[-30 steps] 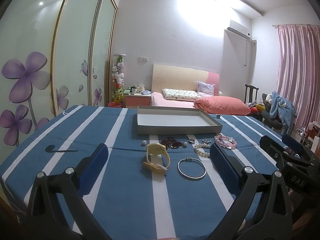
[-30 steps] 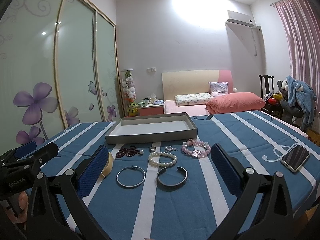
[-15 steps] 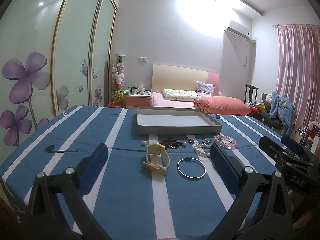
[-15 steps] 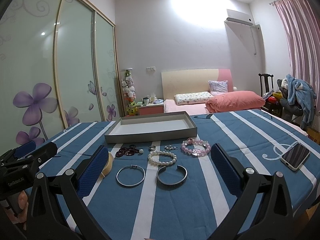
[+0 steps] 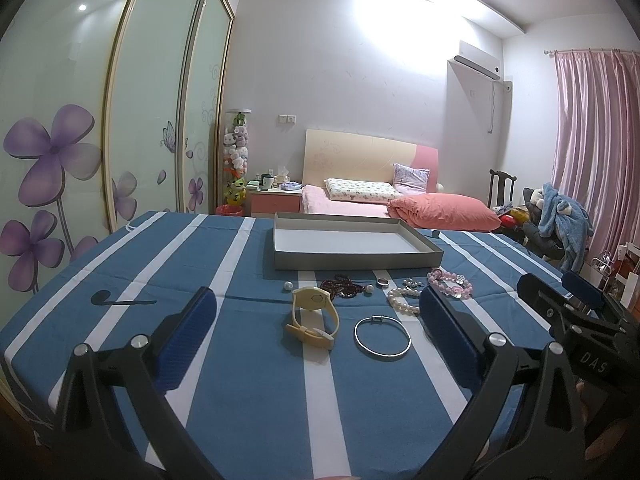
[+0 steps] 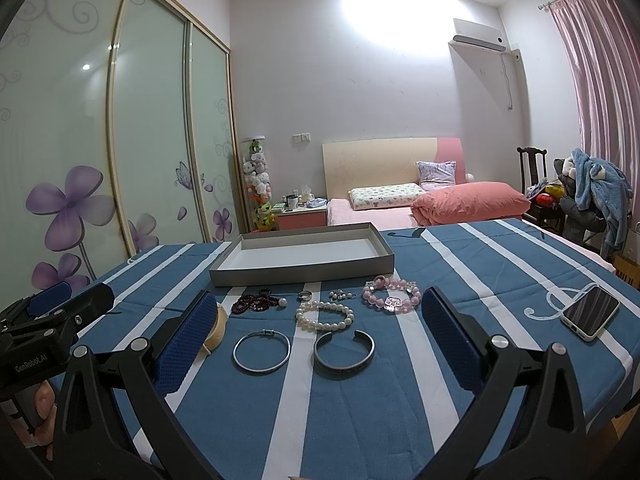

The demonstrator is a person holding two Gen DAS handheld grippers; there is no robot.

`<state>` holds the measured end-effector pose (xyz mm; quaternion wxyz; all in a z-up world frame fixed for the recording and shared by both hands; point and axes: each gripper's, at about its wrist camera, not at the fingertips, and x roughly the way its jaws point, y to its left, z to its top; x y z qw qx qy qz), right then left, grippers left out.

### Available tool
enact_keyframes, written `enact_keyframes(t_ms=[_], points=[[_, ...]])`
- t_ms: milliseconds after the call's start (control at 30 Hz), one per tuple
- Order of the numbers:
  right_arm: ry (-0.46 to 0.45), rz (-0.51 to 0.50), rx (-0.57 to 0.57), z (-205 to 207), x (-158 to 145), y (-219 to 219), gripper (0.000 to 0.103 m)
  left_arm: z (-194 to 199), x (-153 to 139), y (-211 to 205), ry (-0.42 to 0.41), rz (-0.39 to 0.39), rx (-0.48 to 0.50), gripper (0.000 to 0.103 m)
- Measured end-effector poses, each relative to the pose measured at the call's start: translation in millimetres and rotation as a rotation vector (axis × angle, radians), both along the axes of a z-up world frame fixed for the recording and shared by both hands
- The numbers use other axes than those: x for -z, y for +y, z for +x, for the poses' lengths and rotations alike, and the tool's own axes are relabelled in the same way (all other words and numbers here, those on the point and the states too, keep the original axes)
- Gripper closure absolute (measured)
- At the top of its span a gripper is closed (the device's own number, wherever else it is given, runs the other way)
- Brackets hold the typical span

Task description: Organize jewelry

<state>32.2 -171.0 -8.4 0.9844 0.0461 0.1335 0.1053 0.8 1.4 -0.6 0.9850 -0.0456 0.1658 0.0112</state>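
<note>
A grey tray (image 5: pixel 356 260) (image 6: pixel 300 274) with a white floor stands empty at the far middle of the striped table. In front of it lie a yellow watch (image 5: pixel 314 316), a silver bangle (image 5: pixel 383 338) (image 6: pixel 262 350), a dark open cuff (image 6: pixel 344 354), a pearl bracelet (image 6: pixel 325 315) (image 5: pixel 402 300), a pink bead bracelet (image 6: pixel 392 295) (image 5: pixel 450 282), dark red beads (image 6: pixel 256 303) (image 5: pixel 344 286), a ring (image 6: pixel 305 295) and small earrings (image 6: pixel 340 294). My left gripper (image 5: pixel 316 344) is open and empty, short of the watch. My right gripper (image 6: pixel 318 346) is open and empty, over the bangle and cuff.
A phone (image 6: pixel 591 311) lies at the table's right side. The blue and white striped cloth (image 5: pixel 240 380) covers the table. A bed (image 6: pixel 440 204), wardrobe doors and a chair with clothes (image 6: pixel 592 196) stand beyond the table.
The right wrist view has shifted slightly, the jewelry now a touch lower in frame. The left gripper has hardly moved. Both stay open.
</note>
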Motion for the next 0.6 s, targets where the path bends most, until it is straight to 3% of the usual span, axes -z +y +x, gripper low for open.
enact_keyframes(t_ms=[600], points=[[0.003,0.001,0.001,0.7,-0.4,0.1,0.002,0.3,-1.1,0.5,0.000,0.001,0.002,0.004]])
